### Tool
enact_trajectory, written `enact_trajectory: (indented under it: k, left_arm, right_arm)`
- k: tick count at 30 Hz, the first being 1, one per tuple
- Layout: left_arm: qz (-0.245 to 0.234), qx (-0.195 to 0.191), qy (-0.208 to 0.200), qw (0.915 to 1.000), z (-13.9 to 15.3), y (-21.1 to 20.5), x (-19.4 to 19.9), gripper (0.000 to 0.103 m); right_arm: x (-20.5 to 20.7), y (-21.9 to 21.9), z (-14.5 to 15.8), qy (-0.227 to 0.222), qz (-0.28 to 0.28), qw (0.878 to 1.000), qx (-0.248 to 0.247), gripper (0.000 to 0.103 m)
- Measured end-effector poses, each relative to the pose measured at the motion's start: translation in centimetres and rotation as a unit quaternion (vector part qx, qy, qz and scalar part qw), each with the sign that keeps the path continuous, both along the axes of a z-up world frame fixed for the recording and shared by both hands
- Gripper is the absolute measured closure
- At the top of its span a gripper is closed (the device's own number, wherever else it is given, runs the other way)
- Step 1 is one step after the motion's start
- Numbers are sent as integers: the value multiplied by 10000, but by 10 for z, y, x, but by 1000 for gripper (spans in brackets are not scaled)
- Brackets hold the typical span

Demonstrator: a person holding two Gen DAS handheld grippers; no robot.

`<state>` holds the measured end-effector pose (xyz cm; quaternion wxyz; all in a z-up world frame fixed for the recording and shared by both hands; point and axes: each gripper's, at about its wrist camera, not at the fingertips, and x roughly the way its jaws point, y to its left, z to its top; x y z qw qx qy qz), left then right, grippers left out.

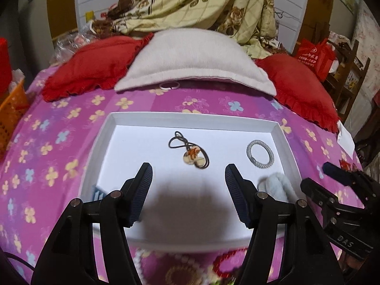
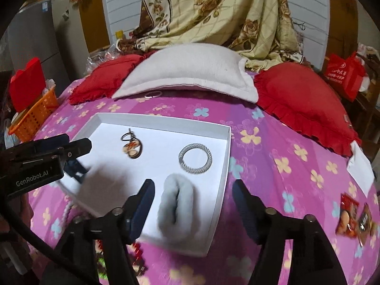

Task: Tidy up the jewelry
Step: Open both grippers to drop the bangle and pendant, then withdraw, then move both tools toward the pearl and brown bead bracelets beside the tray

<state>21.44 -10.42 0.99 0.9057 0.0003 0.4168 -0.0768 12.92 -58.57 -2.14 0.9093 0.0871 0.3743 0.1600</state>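
Both grippers sit over the near edge of the white tray (image 1: 133, 118), which lies on a pink flowered bedspread (image 1: 59, 147). My left gripper (image 1: 188, 173) has its jaws standing wide with nothing between the pads; through the gap I see bare tray floor and the gripper's own shadow. My right gripper (image 2: 193, 188) is likewise wide open, nothing pinched; a pale blue fluffy scrunchie (image 2: 180, 204) lies on the tray floor just ahead of and between the fingers, not touched by either pad as far as I can tell. Inside the tray, toward the far side, a pendant on a dark cord (image 1: 192, 155) lies flat, the cord looped around the round beige piece with an orange mark. To its right, near the tray's right wall, a silver twisted bracelet (image 1: 260, 153) lies flat, apart from the pendant and just beyond the scrunchie. At the tray's near-left corner a small blue item (image 1: 98, 193) shows partly behind my left finger; blurred, I cannot tell what it is. On the bedspread just in front of the tray's near wall lie a red beaded strand (image 1: 225, 263) and a pale beaded strand (image 1: 137, 261), both outside the tray, both blurred. Beyond the tray a white ring-shaped bangle (image 1: 169, 85) rests at the edge of a grey pillow (image 1: 190, 57), flanked by two red cushions (image 1: 90, 66).
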Motion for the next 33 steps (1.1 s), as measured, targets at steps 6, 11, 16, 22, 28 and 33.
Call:
enact_trajectory:
  k: [6,11,16,22,28,33]
  left_arm:
    - [-44,269,-323,9991,11,13,-47,39]
    - [-32,287,-445,9986,13,26,-82,39]
    - [-67,239,-400,9989,10,36,-106,39]
    - [-80,9,-239,9997,7,61,-131,39]
    - [-19,-169,86,9998,-7,90,-147,37]
    - [121,-281,346,9989,-24,106,-149,37]
  right_arm:
    - [-40,5,8,0,16,10000,28,37]
    - [-73,11,11,-32,35,10000,4,37]
    - [-98,16,12,-58,78,10000,4,37]
    - [-123,21,8,-13,159,9998,-76,37]
    - [-133,23,-4,103,256,9996,-7,37]
    - [-128,30,-17,131,419,9990,-42,37]
